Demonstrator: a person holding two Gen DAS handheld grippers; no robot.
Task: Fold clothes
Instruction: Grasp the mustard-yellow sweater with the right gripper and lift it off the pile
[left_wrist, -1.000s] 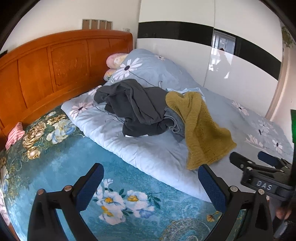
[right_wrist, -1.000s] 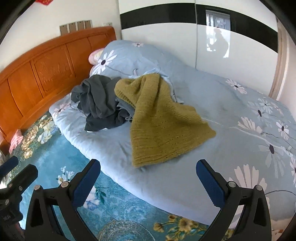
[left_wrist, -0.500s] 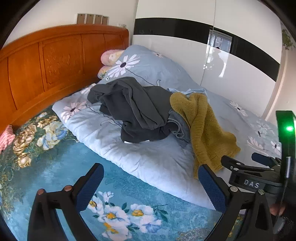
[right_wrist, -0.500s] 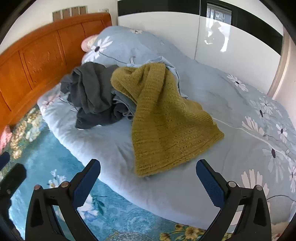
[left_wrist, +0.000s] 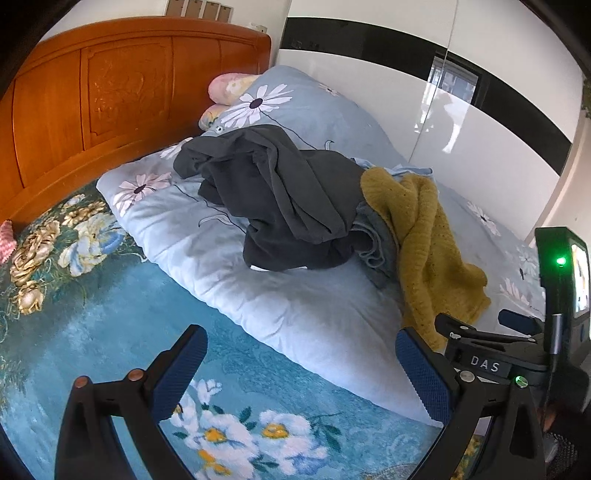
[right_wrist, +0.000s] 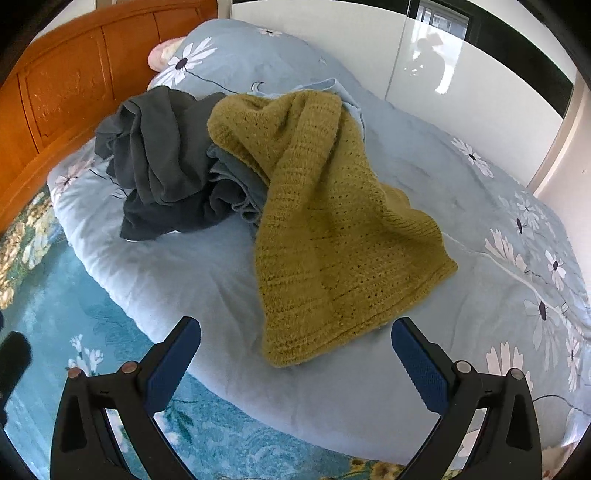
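Both hand-held grippers, left (left_wrist: 299, 363) and right (right_wrist: 295, 356), spread empty; dark garment (right_wrist: 162, 162) partly under mustard sweater (right_wrist: 332, 229).

Bed (right_wrist: 207, 280): quilt (right_wrist: 461, 206) spread on it; headboard (left_wrist: 110, 99) behind.
Pillows (left_wrist: 225, 83): against headboard, behind quilt.
Crumpled garment (right_wrist: 162, 162): on quilt, left of knitted sweater (right_wrist: 332, 229), touching it.
Folded cloth (right_wrist: 236, 177): between the two, partly under sweater.
Wardrobe (right_wrist: 480, 85): beyond bed's far side.
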